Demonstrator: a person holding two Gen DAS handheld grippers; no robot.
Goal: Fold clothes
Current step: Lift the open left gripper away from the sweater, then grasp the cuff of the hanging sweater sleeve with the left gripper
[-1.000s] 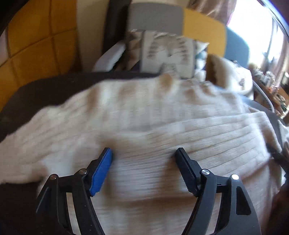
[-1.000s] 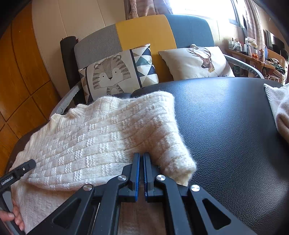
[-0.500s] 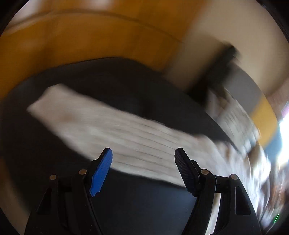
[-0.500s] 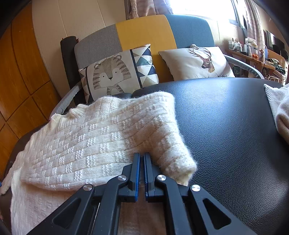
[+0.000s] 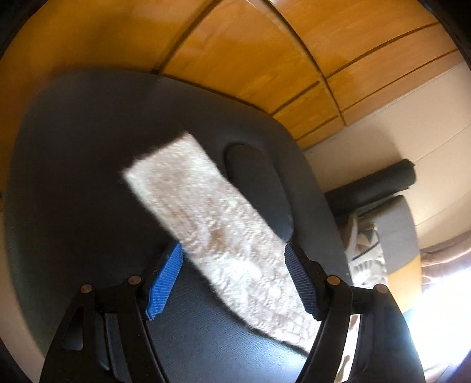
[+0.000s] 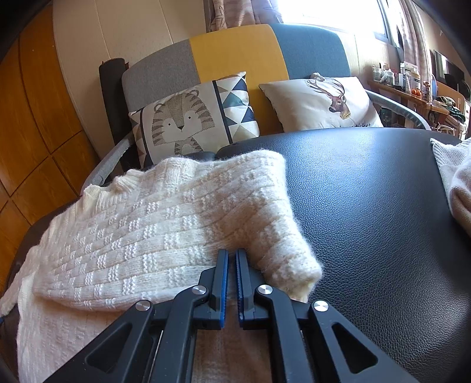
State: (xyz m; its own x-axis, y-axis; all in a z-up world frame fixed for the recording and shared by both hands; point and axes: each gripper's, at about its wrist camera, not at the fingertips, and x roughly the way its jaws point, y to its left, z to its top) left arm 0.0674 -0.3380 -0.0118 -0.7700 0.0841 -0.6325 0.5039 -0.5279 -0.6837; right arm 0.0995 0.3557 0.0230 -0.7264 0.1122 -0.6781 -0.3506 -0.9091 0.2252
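The left gripper (image 5: 234,280) is a matte black plastic linkage of flat, angular bars with triangular cut-outs, joined by round silver and brass-toned rivets. Each of its fingers carries a ribbed blue pad (image 5: 163,284) along the inner face. The right gripper (image 6: 231,284) is built the same way: black bars, shiny round pivot screws, and thin toothed blue pads (image 6: 224,290) edging its black fingers.

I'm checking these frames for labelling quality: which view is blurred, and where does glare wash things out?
Left wrist view: the sweater sleeve is smeared by motion, and the lower right corner is blown out white. Right wrist view: sharp, the knit sweater crisp, glare only at the window.
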